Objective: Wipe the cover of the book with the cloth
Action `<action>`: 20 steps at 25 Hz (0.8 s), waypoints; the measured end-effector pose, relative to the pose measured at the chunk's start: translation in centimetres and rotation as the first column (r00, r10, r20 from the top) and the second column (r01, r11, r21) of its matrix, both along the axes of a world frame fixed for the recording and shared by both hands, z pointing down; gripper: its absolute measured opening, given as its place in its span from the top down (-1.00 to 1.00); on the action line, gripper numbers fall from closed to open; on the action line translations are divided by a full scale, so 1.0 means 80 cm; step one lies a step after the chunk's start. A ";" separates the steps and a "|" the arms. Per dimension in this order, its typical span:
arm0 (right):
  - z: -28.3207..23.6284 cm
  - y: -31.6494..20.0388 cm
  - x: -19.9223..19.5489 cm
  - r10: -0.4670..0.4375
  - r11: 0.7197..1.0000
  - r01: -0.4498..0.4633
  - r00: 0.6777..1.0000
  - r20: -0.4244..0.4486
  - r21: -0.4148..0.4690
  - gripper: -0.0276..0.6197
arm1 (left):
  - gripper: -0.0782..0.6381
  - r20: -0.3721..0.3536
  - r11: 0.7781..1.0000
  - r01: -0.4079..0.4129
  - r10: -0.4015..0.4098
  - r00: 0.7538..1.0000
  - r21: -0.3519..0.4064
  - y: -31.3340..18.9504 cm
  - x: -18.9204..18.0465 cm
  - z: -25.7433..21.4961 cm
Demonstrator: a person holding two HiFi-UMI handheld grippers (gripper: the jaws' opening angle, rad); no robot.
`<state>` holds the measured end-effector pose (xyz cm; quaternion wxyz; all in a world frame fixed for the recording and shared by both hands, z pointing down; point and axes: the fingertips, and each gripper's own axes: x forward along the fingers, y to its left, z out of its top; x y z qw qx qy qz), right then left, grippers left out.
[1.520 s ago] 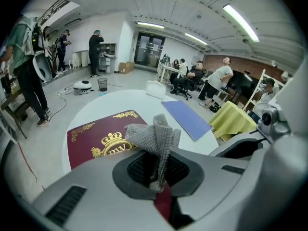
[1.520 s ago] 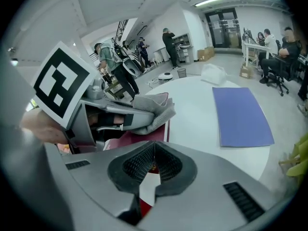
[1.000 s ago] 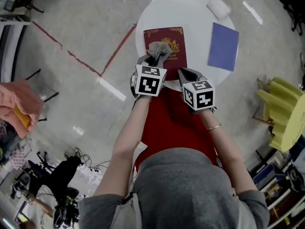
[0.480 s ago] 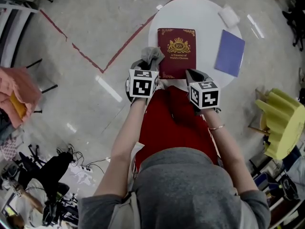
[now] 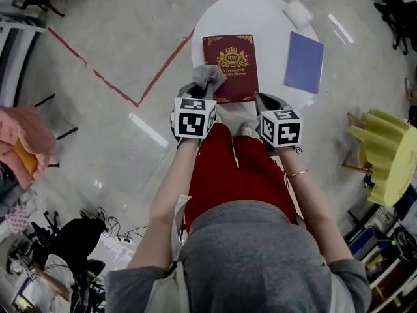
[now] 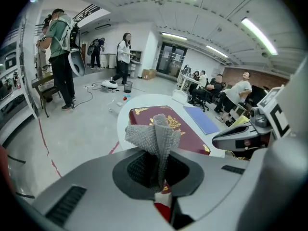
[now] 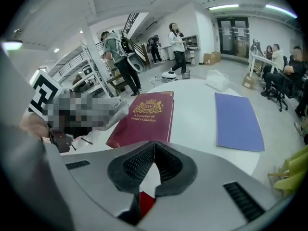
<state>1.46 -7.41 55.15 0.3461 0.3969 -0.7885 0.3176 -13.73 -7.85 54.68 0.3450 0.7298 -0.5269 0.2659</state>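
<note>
A dark red book [image 5: 229,67] with a gold crest lies closed on the round white table [image 5: 260,18]; it also shows in the left gripper view [image 6: 180,134] and the right gripper view [image 7: 144,117]. My left gripper [image 5: 203,89] is shut on a grey cloth [image 5: 210,77], which stands up bunched between its jaws [image 6: 156,136] at the book's near left corner. My right gripper [image 5: 266,104] is shut with nothing in it, at the table's near edge just right of the book [image 7: 153,165].
A purple folder [image 5: 304,62] lies on the table's right side, with a small white packet [image 5: 298,10] beyond it. A yellow chair [image 5: 384,155] stands at the right. Red tape lines [image 5: 130,87] cross the floor at the left. People stand and sit across the room.
The left gripper with the cloth has moved from the book's left edge back onto its near left corner. The right gripper stays at the table's near edge.
</note>
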 end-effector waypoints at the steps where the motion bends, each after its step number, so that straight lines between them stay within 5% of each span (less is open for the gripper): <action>1: -0.001 0.001 0.004 0.005 1.000 -0.005 1.000 0.004 0.002 0.82 | 0.70 -0.001 1.000 -0.015 0.015 1.000 0.003 -0.001 0.011 -0.002; 12: -0.004 0.024 0.073 0.066 0.998 -0.066 0.997 0.035 -0.002 0.82 | 0.70 -0.011 0.990 -0.142 0.142 0.990 0.004 -0.010 0.141 -0.007; 20: -0.003 0.033 0.101 0.075 0.997 -0.075 0.996 0.045 -0.011 0.82 | 0.70 -0.003 0.983 -0.181 0.181 0.984 -0.041 -0.004 0.190 0.020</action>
